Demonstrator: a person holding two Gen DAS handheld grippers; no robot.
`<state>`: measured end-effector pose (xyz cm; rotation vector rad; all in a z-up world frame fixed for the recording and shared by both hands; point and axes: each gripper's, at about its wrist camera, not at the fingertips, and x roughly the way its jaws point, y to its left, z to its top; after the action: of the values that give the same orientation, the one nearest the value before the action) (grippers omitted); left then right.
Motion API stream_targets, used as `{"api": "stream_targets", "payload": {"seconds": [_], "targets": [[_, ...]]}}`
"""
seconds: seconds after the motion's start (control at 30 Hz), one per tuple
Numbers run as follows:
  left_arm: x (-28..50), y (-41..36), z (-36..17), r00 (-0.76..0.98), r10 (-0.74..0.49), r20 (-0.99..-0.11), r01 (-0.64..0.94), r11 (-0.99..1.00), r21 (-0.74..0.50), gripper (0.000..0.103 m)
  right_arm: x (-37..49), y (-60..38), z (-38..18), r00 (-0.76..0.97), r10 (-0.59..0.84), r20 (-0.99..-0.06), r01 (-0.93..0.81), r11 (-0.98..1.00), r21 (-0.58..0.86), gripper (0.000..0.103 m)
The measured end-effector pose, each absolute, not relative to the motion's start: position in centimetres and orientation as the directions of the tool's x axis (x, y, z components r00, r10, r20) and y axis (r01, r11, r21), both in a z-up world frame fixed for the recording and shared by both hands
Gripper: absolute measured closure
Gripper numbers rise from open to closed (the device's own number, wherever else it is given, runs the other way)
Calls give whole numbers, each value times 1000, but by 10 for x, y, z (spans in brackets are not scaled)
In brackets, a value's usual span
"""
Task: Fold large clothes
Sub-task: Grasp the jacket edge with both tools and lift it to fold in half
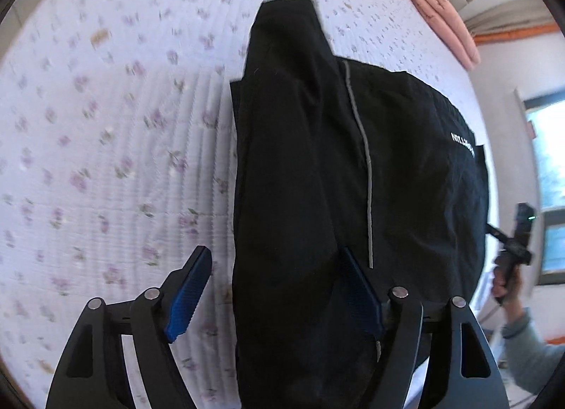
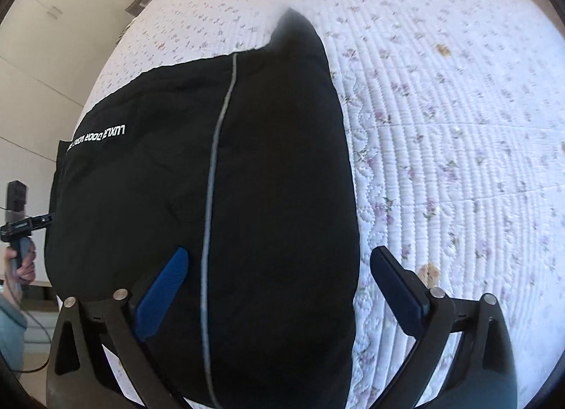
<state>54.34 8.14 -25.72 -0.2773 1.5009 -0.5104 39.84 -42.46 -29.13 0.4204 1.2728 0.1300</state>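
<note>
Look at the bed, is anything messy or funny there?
Mostly tidy. The black jacket lies folded on the flowered quilt, but one end pokes out past the rest. A few brownish specks dot the quilt; I cannot tell what they are.

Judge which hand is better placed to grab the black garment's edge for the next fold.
Roughly even: the left gripper and the right gripper each straddle one side edge of the black garment, jaws open.
</note>
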Motion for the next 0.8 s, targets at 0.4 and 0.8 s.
{"api": "stream_targets", "payload": {"seconds": [0.4,0.8], "targets": [[551,83,-292,-66,-649,-758,48,757,-652,18,415,-464,-338,243,582,-776,101,781,617,0],[558,79,-306,-50,-810,-584,-79,586,-807,18,435,-452,-347,205,787,-582,10,593,805,0]]}}
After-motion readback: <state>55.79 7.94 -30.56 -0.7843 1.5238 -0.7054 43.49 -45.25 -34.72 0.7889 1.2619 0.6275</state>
